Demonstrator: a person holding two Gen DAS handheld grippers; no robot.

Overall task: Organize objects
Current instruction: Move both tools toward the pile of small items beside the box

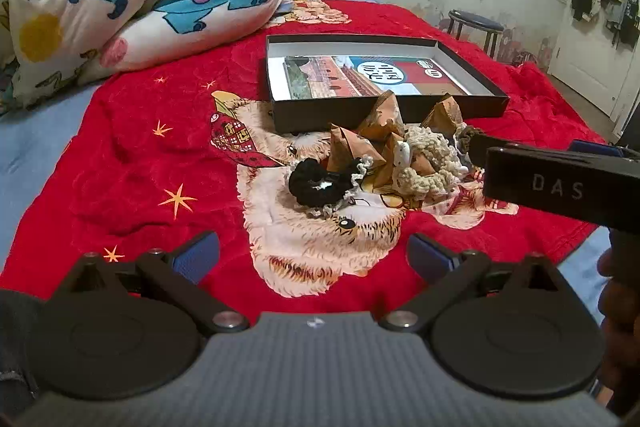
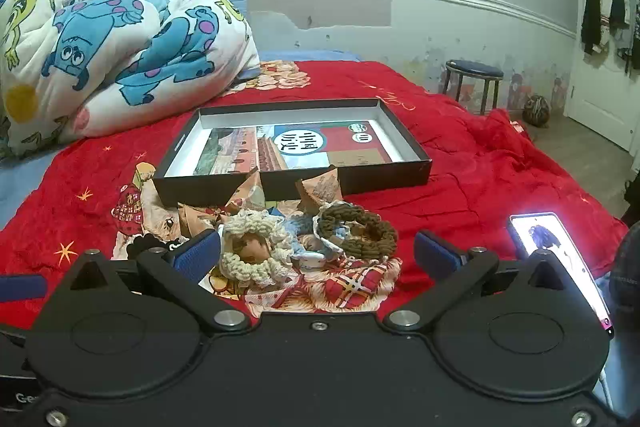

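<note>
Counting the heap in front of you comes first: one shallow black box (image 2: 294, 183) lies open on the red blanket (image 2: 480, 179), with one printed card (image 2: 288, 143) flat on its floor. Just before its near wall sits a jumble of crocheted scrunchies and folded brown paper packets (image 1: 348, 147). You can pick out four scrunchies for sure: a black one (image 1: 318, 187), a cream one (image 2: 256, 247), a brown one (image 2: 360, 231) and a pale blue one (image 2: 296, 229) wedged between the last two. The packets number at least four from the left wrist view (they overlap, so the exact count stays unclear).

Your left gripper (image 1: 312, 259) hangs above the blanket short of the pile, its two blue pads spread wide with nothing between them. Your right gripper (image 2: 316, 253) sits closer in, pads equally wide apart, with the cream and brown scrunchies showing in the gap beyond them but not touched.

Much is cut off or buried. The black scrunchie is almost wholly hidden behind your right gripper's left finger (image 2: 196, 255) in the right wrist view. A small white object (image 1: 402, 153) lying on the cream scrunchie is too small to identify. One lit phone (image 2: 560, 259) lies on the blanket at the right, its lower end cut off behind the gripper body. One rolled cartoon quilt (image 2: 112, 47) fills the far left, running out of frame.
</note>
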